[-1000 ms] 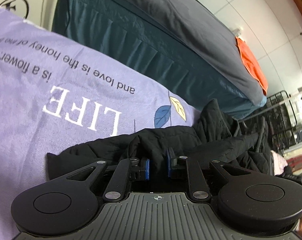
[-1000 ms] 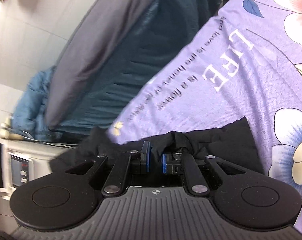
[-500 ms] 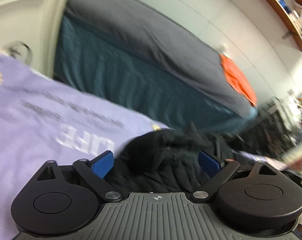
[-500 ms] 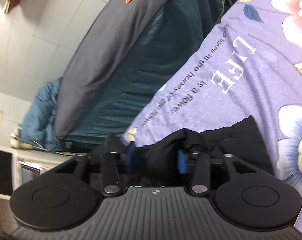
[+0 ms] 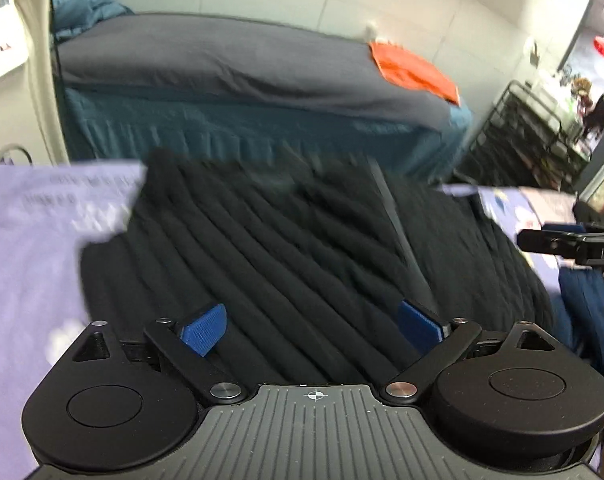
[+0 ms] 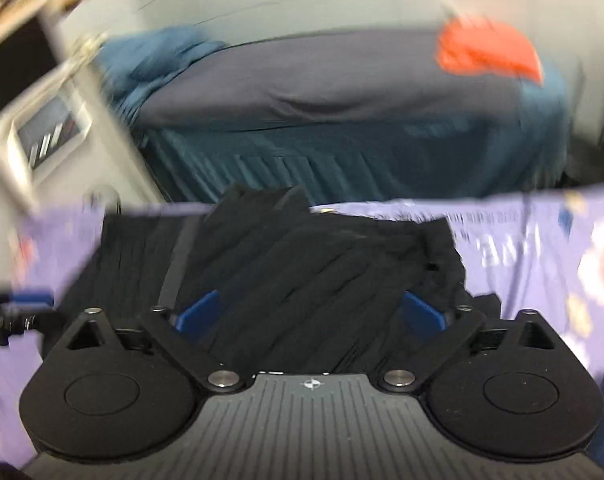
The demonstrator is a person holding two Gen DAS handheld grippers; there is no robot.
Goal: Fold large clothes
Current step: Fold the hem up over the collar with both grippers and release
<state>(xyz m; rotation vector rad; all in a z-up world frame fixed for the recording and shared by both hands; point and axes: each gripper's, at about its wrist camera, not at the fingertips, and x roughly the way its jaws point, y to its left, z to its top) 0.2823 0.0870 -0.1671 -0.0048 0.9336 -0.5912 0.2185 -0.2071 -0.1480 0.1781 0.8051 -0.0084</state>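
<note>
Lying flat on the lilac sheet, the black quilted jacket ran left to right
Left gripper and right gripper hovered above it, fingers spread wide, grasping nothing

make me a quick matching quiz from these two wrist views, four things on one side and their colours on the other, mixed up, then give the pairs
Things:
1. quilted jacket
2. printed sheet
3. cloth on the far bed
4. finger pads of the left gripper

Colours:
A. orange
B. blue
C. black
D. lilac

Pairs: 1-C, 2-D, 3-A, 4-B

The right gripper has the same pads; both grippers are open above the jacket.
</note>
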